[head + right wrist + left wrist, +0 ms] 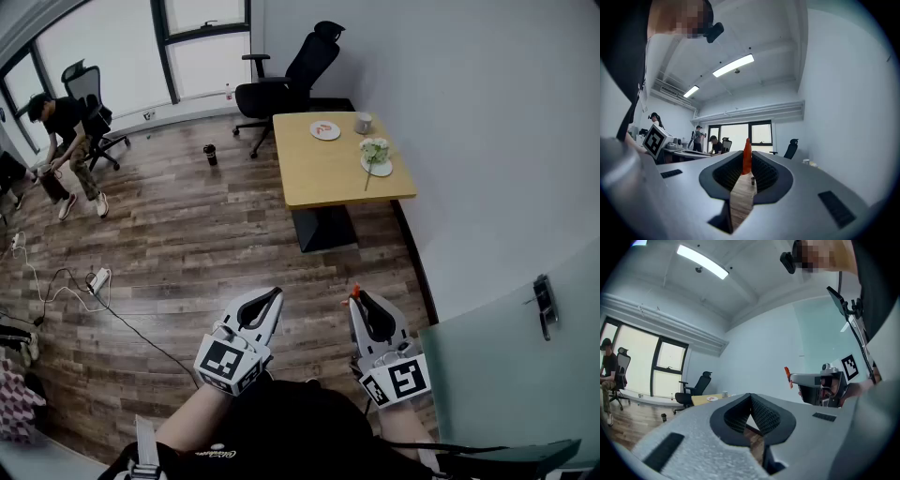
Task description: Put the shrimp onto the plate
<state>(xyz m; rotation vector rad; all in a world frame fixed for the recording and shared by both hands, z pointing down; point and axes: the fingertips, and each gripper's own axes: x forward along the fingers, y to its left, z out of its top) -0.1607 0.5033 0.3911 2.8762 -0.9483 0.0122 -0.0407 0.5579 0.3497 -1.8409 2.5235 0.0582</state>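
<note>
Floorboards (206, 244) of dark, streaky wood grain fill most of the head view. Well ahead stands a rectangular table (328, 183) with a smooth, pale wooden top. A black, high-backed office chair (291, 80) stands at its far end. Both grippers are held low and close to the person's body. They point forward toward the table, with their marker cubes (230, 364) nearest the camera. The left gripper (273, 296) has its ribbed dark pads (764, 416) pressed together at the tips with nothing between them. The right gripper (357, 298) is clamped on the shrimp (746, 157), a slim orange piece standing upright out of its tips. A round white plate (316, 134) lies at the table's far end, well apart from the shrimp and near a small cup (363, 122).
</note>
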